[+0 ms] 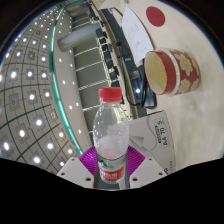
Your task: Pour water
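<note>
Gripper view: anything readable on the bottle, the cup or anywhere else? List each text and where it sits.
None readable.
Bottle, held in the claw: red label, print blurred.
Cup: red and cream pattern, no words legible.
Table: red round mark, no text.

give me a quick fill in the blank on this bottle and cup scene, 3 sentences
1. The cap on the bottle between the fingers is ____.
2. The red and cream cup lies beyond the bottle, and the view is strongly ____.
3. The pads of the gripper press on the ____.

Missing words: red; tilted; bottle
</note>
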`<action>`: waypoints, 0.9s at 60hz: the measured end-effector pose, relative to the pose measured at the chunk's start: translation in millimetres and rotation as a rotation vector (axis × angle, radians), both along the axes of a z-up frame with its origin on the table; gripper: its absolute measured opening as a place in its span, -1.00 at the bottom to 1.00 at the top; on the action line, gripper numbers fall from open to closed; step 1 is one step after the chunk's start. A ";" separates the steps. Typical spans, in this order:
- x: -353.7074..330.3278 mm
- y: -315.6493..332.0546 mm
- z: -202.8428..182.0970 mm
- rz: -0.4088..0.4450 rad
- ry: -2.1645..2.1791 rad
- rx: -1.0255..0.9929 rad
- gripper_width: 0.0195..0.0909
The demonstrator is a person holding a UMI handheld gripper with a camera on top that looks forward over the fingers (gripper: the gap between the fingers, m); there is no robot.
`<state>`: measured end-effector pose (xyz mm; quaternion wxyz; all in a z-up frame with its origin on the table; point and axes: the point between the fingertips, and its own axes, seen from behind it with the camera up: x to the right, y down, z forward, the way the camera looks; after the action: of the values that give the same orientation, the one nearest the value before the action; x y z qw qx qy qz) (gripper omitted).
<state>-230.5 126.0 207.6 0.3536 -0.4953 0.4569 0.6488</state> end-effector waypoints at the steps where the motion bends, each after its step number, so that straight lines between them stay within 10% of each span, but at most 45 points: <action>1: 0.2 0.8 -0.3 0.003 0.029 0.000 -0.56; 29: 13.8 2.2 -12.9 0.033 -0.005 -0.038 -0.57; 54: 158.7 -2.4 72.6 -0.013 -1.082 0.205 -0.56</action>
<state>-71.8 123.7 280.3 0.5886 -0.7182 0.1475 0.3406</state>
